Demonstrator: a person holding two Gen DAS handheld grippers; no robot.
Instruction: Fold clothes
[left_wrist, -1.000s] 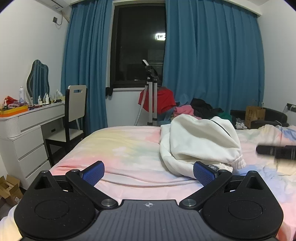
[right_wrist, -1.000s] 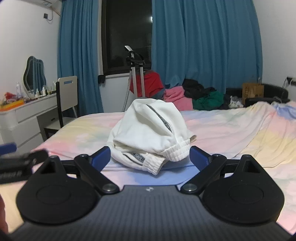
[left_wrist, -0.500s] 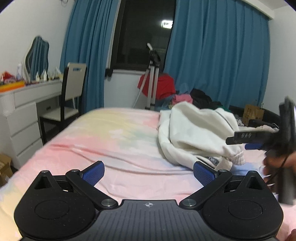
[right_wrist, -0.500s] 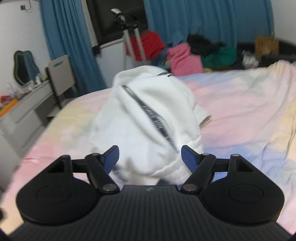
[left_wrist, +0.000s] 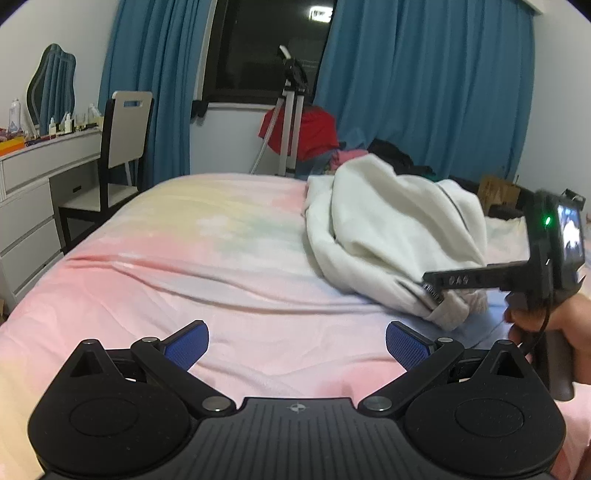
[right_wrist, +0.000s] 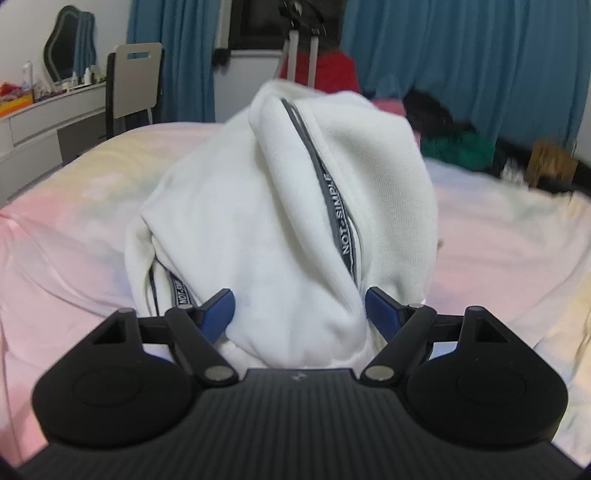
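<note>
A white sweatshirt (left_wrist: 391, 229) with a dark lettered band lies bunched in a heap on the pastel bed sheet (left_wrist: 207, 258). My left gripper (left_wrist: 297, 343) is open and empty, low over bare sheet to the left of the heap. In the right wrist view the sweatshirt (right_wrist: 295, 206) fills the middle, and my right gripper (right_wrist: 299, 308) is open with its blue pads on either side of the heap's near hem. The right gripper also shows in the left wrist view (left_wrist: 439, 288), reaching into the hem from the right.
A white dresser (left_wrist: 33, 184) with a mirror and bottles, and a chair (left_wrist: 122, 147), stand left of the bed. A tripod (left_wrist: 291, 110) and a pile of red, pink, black and green clothes (right_wrist: 450, 136) lie beyond the bed's far edge, before blue curtains.
My right gripper has moved forward and down onto the sweatshirt, which now sits between its open fingers. My left gripper has dropped lower toward the sheet and stays open.
</note>
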